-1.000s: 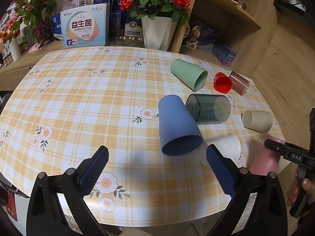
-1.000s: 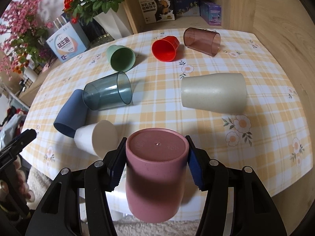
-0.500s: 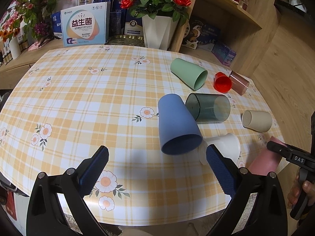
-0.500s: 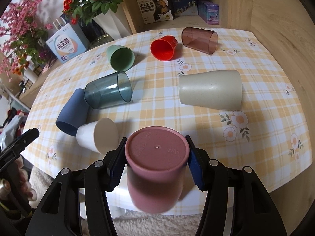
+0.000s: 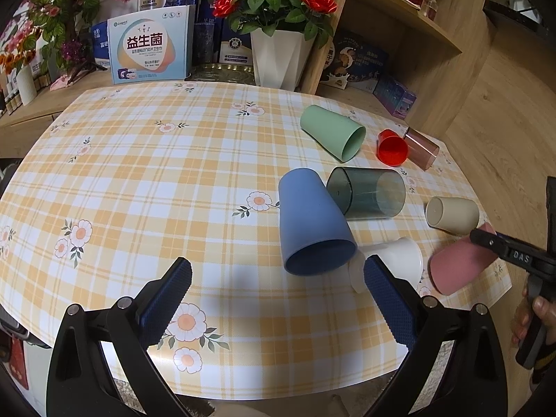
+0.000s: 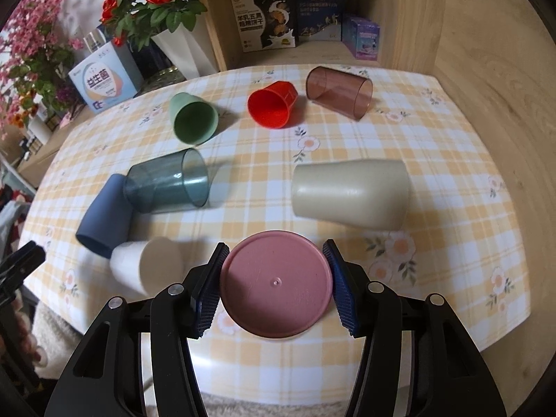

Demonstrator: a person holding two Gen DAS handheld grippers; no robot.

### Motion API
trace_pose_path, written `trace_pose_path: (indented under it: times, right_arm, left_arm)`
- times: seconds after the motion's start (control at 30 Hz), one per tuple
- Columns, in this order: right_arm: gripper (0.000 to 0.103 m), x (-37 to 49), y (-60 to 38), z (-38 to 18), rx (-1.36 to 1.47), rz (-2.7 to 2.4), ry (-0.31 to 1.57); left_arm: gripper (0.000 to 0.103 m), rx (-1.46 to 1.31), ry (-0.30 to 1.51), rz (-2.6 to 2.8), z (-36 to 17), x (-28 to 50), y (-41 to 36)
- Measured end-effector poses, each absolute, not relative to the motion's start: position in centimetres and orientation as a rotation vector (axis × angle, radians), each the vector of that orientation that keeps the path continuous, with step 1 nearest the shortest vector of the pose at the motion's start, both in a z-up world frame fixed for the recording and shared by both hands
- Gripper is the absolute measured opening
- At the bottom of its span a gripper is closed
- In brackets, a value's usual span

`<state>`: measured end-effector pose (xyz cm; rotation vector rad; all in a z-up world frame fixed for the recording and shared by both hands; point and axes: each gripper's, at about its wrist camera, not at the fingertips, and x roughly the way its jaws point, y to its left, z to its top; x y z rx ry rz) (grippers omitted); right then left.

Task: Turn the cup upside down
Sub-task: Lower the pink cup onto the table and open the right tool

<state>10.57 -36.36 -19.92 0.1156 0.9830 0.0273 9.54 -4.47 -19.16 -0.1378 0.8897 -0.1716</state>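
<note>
My right gripper (image 6: 276, 285) is shut on a pink cup (image 6: 276, 283), its flat base facing the camera, held tilted above the table's near edge. In the left wrist view the pink cup (image 5: 458, 264) hangs slanted at the right table edge, in the right gripper (image 5: 504, 250). My left gripper (image 5: 278, 285) is open and empty over the near table edge, just short of a blue cup (image 5: 312, 222) lying on its side.
On the plaid table (image 5: 156, 173) several cups lie on their sides: green (image 5: 332, 132), red (image 5: 392, 147), brown clear (image 5: 420, 147), teal clear (image 5: 368, 193), beige (image 5: 451, 213), white (image 5: 399, 259). A flower vase (image 5: 278, 59), boxes and wooden shelves stand behind.
My right gripper has tipped the pink cup forward and moved in over the table, so its base now faces the camera. The left gripper has stayed put.
</note>
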Motion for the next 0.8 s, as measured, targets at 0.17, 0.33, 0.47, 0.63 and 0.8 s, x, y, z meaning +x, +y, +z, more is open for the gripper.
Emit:
trace_pose_path:
  times: [0.17,0.33,0.47,0.63,0.8]
  right_arm:
    - [0.054,11.6,-36.1,-20.1,0.069,-0.002,0.981]
    - [0.053,12.0,-35.6,-20.2,0.039,-0.006,0.983]
    - [0.054,12.2,-35.3,-20.2,0.027,-0.010,0.985]
    - [0.053,12.2,-35.2,-20.2,0.024,-0.008,0.989]
    - [0.054,12.1,-35.3,-19.5,0.031,-0.009,0.962]
  left_arm:
    - [0.097,-0.144,0.889,-0.174,-19.1,9.6,-4.3]
    - [0.097,-0.147,0.890,-0.169,-19.2,9.6,-4.2]
    - [0.097,-0.150,0.891,-0.168,-19.2,9.6,-4.1]
    - [0.097,-0.150,0.885,-0.167,-19.1,9.6,-4.0]
    - [0.097,-0.130,0.880,-0.150,-18.4,9.6,-3.9]
